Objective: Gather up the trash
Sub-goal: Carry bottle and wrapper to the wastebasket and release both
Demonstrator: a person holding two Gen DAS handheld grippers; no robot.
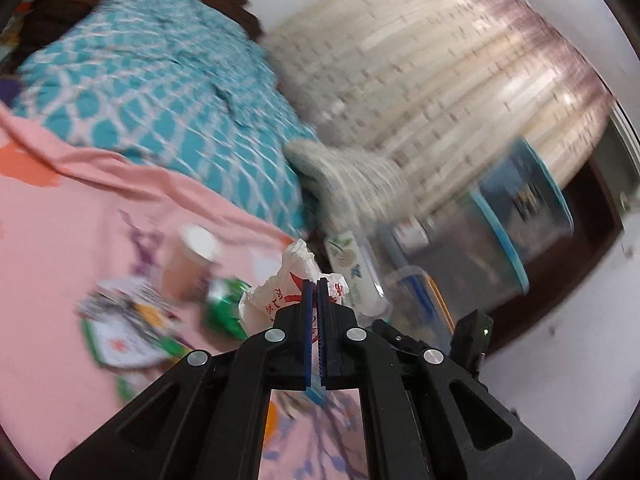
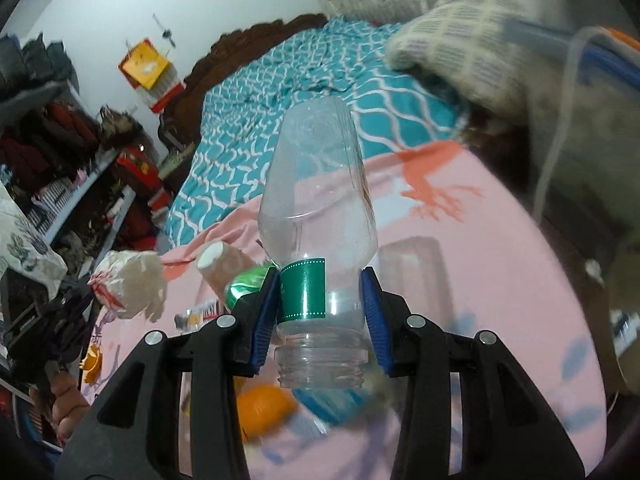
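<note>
My left gripper [image 1: 316, 286] is shut on a crumpled white paper wrapper with red print [image 1: 268, 298], lifted above the pink sheet. The right wrist view shows that same wrapper [image 2: 132, 284] hanging from the left gripper [image 2: 93, 285] at the far left. My right gripper [image 2: 322, 292] is shut on a clear plastic bottle with a green label [image 2: 320, 184]; the pads press at the label and the open neck points toward the camera. Still lying on the sheet are a brown paper cup with a white lid [image 1: 188, 264], a green crumpled packet [image 1: 224, 310] and flat printed wrappers [image 1: 124, 332].
The trash lies on a bed with a pink sheet [image 2: 480, 280] and a teal patterned quilt [image 1: 140, 92]. A clear plastic bin with a blue rim [image 1: 508, 236] stands beside the bed, under a knitted cloth [image 1: 360, 176]. Something orange [image 2: 264, 404] lies below the bottle. Crowded shelves [image 2: 60, 152] stand at the left.
</note>
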